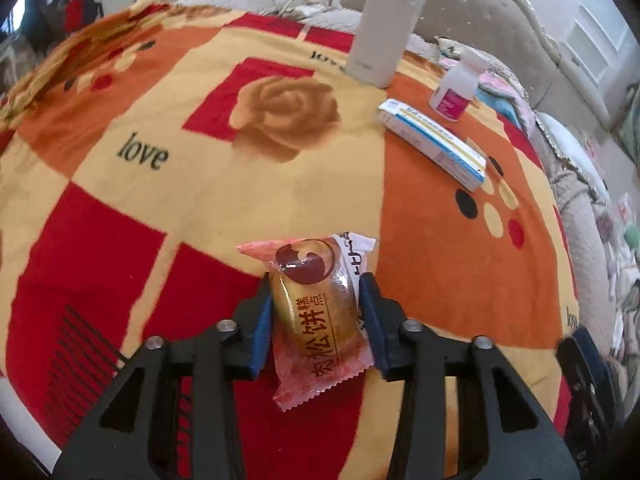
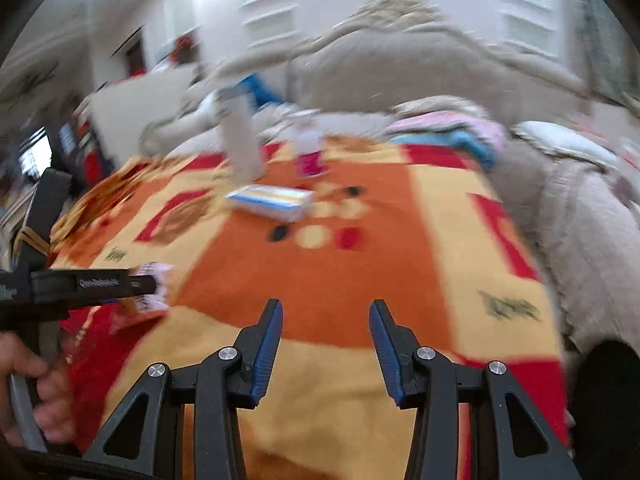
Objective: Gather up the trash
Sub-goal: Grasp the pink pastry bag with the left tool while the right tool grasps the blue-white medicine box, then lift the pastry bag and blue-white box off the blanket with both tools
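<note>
Gripping the pink-edged, clear plastic snack-cake wrapper with gold print (image 1: 316,312), my left gripper (image 1: 316,320) has both blue pads against its bulging sides, so I read it as clamped on the packet. The packet's long axis runs along the fingers, one crimped end poking out ahead of the tips and the other trailing back toward the camera. It sits low over the blanket; I cannot tell whether it is touching.

My right gripper (image 2: 326,344) is spread apart with nothing between the fingers. Straight ahead of it, well apart, lies the long white carton with blue and yellow stripes (image 2: 272,202), its long axis crosswise to the fingers. I judge the right hand better lined up for that one, since the left is occupied. Beyond the carton stand a small white bottle with a magenta label (image 2: 309,148) and a tall pale grey cylinder (image 2: 240,140), both upright.

Everything rests on a plush orange, red and cream blanket printed with roses (image 1: 200,184), soft and likely to give under a press. Behind it are a beige tufted headboard (image 2: 400,68) and white panelled walls. The right view is motion-blurred.
</note>
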Available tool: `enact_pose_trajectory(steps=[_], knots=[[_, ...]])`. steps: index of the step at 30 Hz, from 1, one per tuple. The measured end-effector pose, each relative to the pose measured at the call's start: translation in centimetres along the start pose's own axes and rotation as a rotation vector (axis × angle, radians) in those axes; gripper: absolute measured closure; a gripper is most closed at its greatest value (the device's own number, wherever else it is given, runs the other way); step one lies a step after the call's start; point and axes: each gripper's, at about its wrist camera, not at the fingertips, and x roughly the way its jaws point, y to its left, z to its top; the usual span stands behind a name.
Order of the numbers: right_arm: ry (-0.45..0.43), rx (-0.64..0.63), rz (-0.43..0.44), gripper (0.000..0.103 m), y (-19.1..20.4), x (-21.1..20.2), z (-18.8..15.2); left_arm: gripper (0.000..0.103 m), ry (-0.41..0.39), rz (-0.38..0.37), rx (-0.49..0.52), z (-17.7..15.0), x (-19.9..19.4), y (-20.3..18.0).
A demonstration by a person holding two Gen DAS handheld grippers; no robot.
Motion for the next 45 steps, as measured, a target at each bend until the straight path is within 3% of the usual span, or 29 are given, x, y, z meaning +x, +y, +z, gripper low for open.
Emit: enact_pose_trajectory(steps=[1,4,5,9,16,19,23,27,30,34,37,39,42,45], knots=[[0.024,-0.043,0.026,0.057,1.0,1.1,1.2,0.051,0.009,-0.002,-0.021,0.0,0.2,0.2],[0.082,-0.188,0.054,0.027,3.4,4.8,5.3,0.050,0.017,-0.021,-0.077,-0.2,0.1,0.7],[0.091,-0.220,0.060,0.026,3.8,5.7,6.2,0.050,0.017,-0.030,-0.091,-0.3,0.1,1.0],[0.159,-0.369,0.085,0.026,5.1,11.7,10.5,0.051,0.014,-0.026,-0.119,-0.3,0.1,1.0],[0.242,-0.468,0.134,0.026,5.9,19.9,13.0,0.058,0.010,-0.022,-0.137,-0.3,0.1,0.7],[0.320,-0.473,0.115,0.037,6.0,22.1,12.3,0.059,0.009,-0.019,-0.127,-0.2,0.2,0.5],[0.336,-0.365,0.140,0.061,5.0,19.5,11.6,0.059,0.002,-0.020,-0.124,-0.3,0.2,0.5],[0.243,-0.296,0.123,0.061,4.4,12.8,8.7,0.064,0.005,-0.069,-0.138,-0.3,0.1,1.2],[0.176,-0.173,0.087,0.061,3.2,7.4,5.2,0.067,-0.002,-0.096,-0.143,-0.2,-0.2,1.4],[0.101,-0.018,-0.031,0.061,1.4,2.1,-0.2,0.067,-0.031,-0.173,-0.107,-0.2,-1.0,0.4],[0.064,0.088,-0.022,0.061,-0.1,0.7,-3.1,0.067,-0.086,-0.202,-0.014,-0.4,-2.3,-1.6],[0.120,0.124,0.007,0.060,-0.8,1.0,-3.7,0.067,-0.086,-0.222,0.057,-0.7,-2.3,-3.2],[0.088,0.083,-0.027,0.055,-0.8,0.7,-3.3,0.067,-0.035,-0.216,0.146,-1.0,-1.1,-5.1],[0.128,0.120,0.027,0.055,-1.4,1.5,-3.3,0.066,0.009,-0.161,0.183,-1.4,-0.1,-5.7]])
